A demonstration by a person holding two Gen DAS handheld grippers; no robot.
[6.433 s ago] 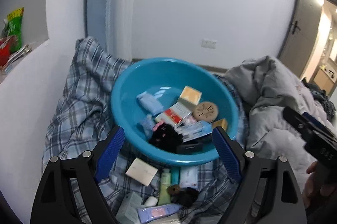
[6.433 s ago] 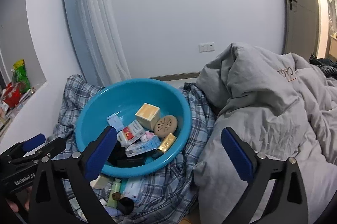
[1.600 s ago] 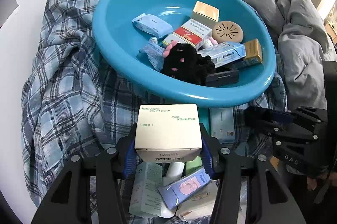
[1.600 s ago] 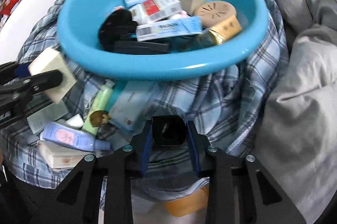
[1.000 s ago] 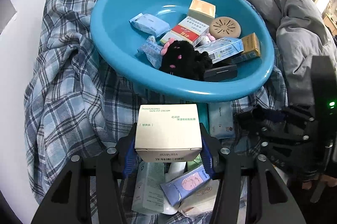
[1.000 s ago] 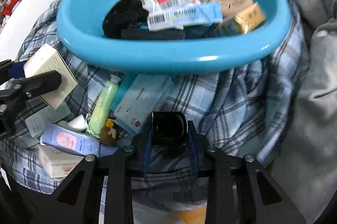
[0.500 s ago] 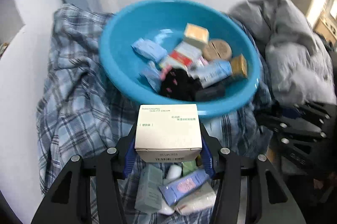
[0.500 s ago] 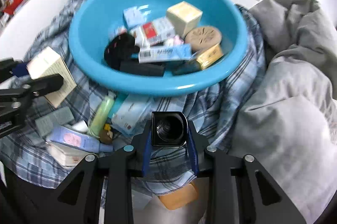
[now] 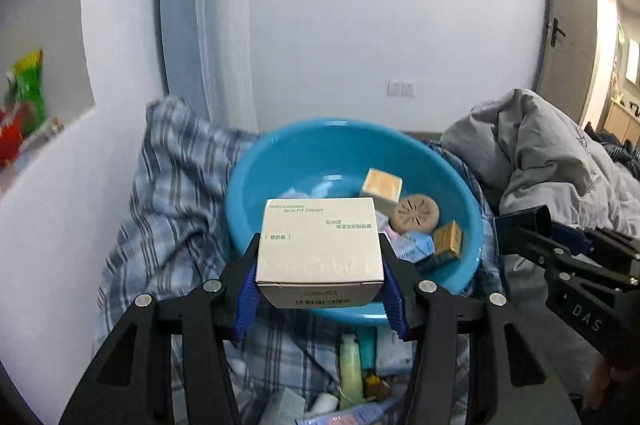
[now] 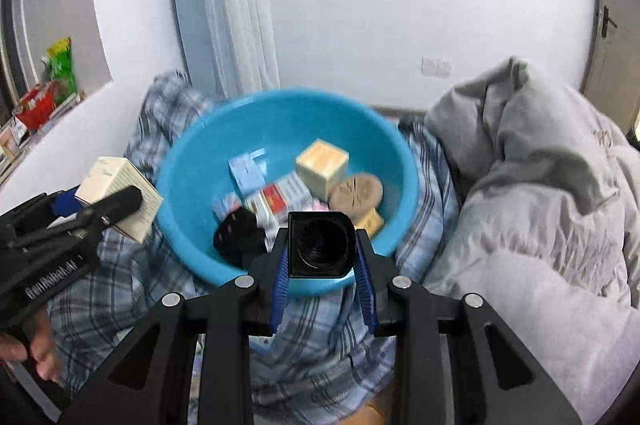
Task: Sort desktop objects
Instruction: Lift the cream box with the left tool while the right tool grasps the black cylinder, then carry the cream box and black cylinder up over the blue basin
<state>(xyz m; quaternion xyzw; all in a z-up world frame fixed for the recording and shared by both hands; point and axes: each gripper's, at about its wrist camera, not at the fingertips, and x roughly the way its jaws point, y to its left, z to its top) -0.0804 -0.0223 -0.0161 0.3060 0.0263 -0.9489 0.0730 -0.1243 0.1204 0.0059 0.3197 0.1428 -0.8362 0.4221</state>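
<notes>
- Left gripper (image 9: 320,283) clamps the white cream box (image 9: 319,247) by its 2 side faces, in the air just in front of the blue basin (image 9: 256,225).
- Box looks like light, thin card: stiff at the edges, crushable mid-panel. Hold low and square on the sides (as it is now), light squeeze.
- Right gripper (image 10: 321,283) is closed on a small black square jar (image 10: 320,245), also near the basin's front rim.
- Jar looks rigid, probably glossy and slippery; flat sides are the place to grip.
- Basin sits on plaid cloth (image 9: 168,209), already holding several boxes.
</notes>
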